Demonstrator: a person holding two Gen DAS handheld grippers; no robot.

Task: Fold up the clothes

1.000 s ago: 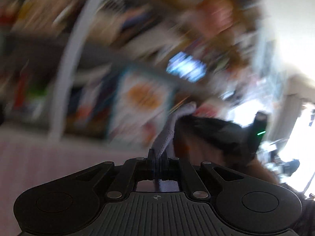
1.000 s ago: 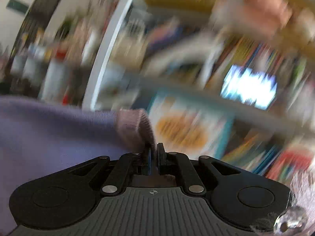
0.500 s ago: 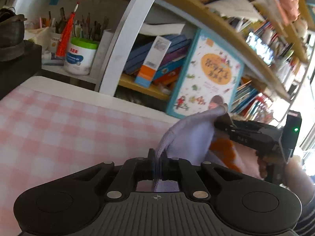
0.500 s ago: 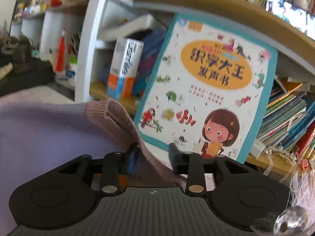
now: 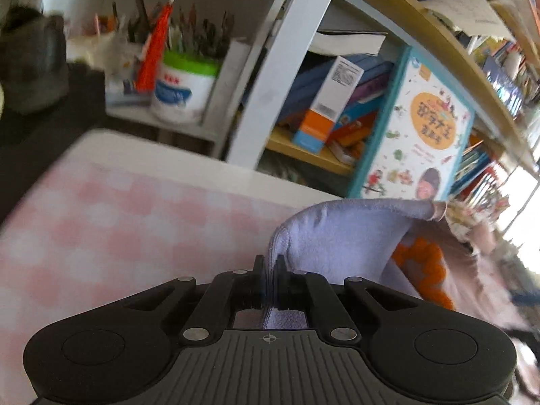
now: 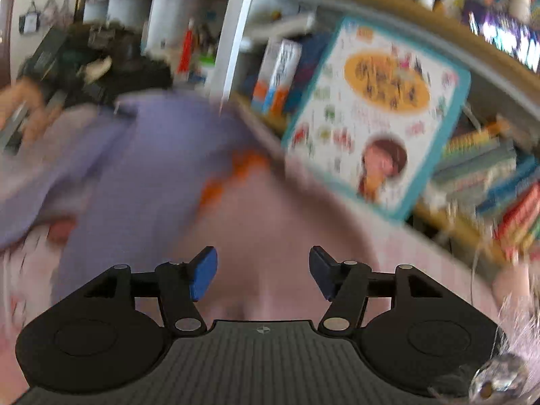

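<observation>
The left gripper [image 5: 269,278] is clamping its jaws tight on a fold of the lilac garment [image 5: 341,236], the cloth rising from between the fingers and arching to the right above the pink checked table cover [image 5: 111,222]. An orange print [image 5: 422,270] is showing on the paler pink part of the garment to the right. The right gripper [image 6: 263,270] is opening, its blue pads [image 6: 202,271] standing well apart with nothing pressed between them; the garment is lying just beyond and below them, lilac on the left, pink in the middle, blurred by motion. At the far left, a white tub with a green lid [image 5: 184,91] is sitting on a low shelf beside a holder crowded with pens and brushes [image 5: 175,30]. On the bookshelf [image 5: 415,30] behind the table, a picture book [image 5: 418,135] is leaning upright next to a white and orange box [image 5: 325,108] and stacked books.
</observation>
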